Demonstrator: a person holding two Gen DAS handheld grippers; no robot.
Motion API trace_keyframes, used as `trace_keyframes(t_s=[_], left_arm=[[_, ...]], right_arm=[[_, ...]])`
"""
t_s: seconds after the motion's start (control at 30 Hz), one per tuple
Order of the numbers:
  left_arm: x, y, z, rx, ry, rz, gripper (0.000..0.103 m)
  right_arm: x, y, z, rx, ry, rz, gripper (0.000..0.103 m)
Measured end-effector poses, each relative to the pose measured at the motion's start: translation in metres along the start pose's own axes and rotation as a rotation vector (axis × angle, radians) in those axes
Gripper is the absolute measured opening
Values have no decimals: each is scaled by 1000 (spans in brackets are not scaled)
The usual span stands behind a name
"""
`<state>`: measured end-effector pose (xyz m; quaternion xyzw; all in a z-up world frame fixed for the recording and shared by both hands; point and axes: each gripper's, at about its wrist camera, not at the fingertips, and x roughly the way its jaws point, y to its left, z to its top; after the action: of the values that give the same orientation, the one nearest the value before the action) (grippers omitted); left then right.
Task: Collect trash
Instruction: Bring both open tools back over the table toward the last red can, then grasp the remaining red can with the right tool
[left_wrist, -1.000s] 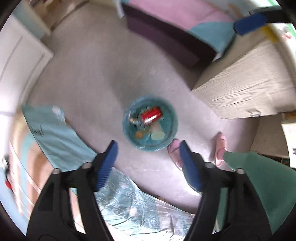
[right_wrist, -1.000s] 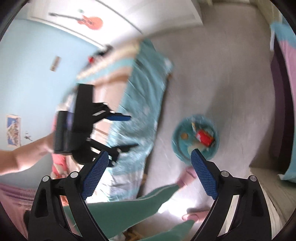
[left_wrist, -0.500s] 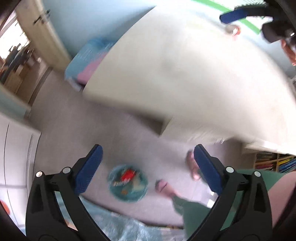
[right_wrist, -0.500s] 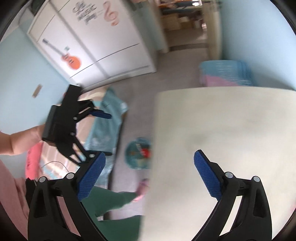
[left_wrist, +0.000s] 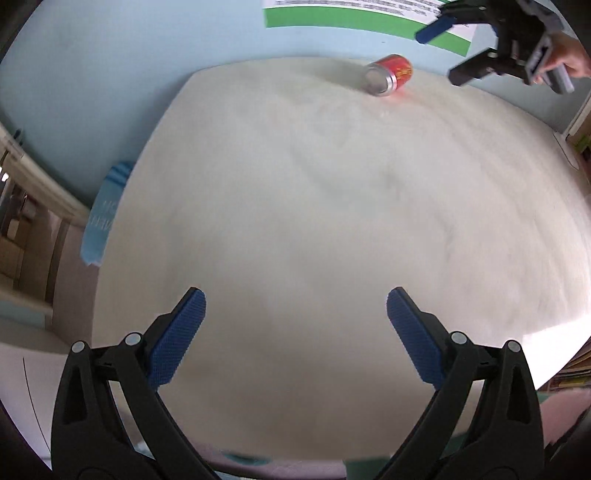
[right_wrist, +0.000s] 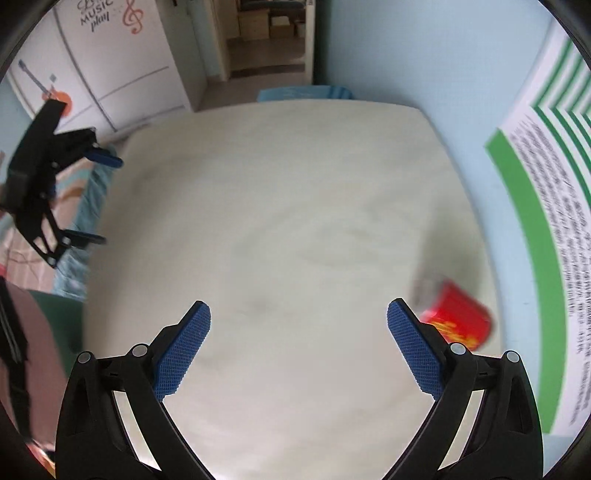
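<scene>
Hovering over the table (left_wrist: 295, 184), both tools (wide open, empty) near a red can (right_wrist: 458, 317).

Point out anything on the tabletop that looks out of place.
One thing: a red can lies tipped on its side near the table's far edge by the blue wall, instead of standing upright. No spill is visible around it.

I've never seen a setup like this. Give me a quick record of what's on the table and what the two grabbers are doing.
surface: pale table, bare but for one item
trash: red can, lying on its side near the far edge by the wall
left gripper: open, empty, far from the can
right gripper: open, empty, the can just outside its right finger
wall: light blue, green-striped poster
</scene>
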<state>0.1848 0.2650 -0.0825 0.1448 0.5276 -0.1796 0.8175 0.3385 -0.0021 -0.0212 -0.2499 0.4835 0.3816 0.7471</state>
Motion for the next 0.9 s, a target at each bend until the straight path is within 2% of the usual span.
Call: trace_keyframes(t_s=[0.13, 0.33, 0.57, 0.7, 0.8, 0.9], left_arm=[[24, -17, 35, 22, 28, -11, 96], [65, -38, 88, 23, 72, -14, 96], [110, -57, 149, 32, 75, -24, 96], [127, -64, 163, 43, 84, -19, 96], [138, -65, 164, 32, 107, -47, 96], [150, -69, 160, 39, 134, -44, 96]], right_arm=[[14, -31, -11, -124, 25, -55, 96], [46, -72, -19, -221, 33, -39, 96], [84, -130, -36, -248, 62, -16, 96], [103, -141, -40, -266, 59, 0, 95], [115, -143, -46, -282, 68, 9, 94], [116, -146, -50, -245, 57, 48, 81]])
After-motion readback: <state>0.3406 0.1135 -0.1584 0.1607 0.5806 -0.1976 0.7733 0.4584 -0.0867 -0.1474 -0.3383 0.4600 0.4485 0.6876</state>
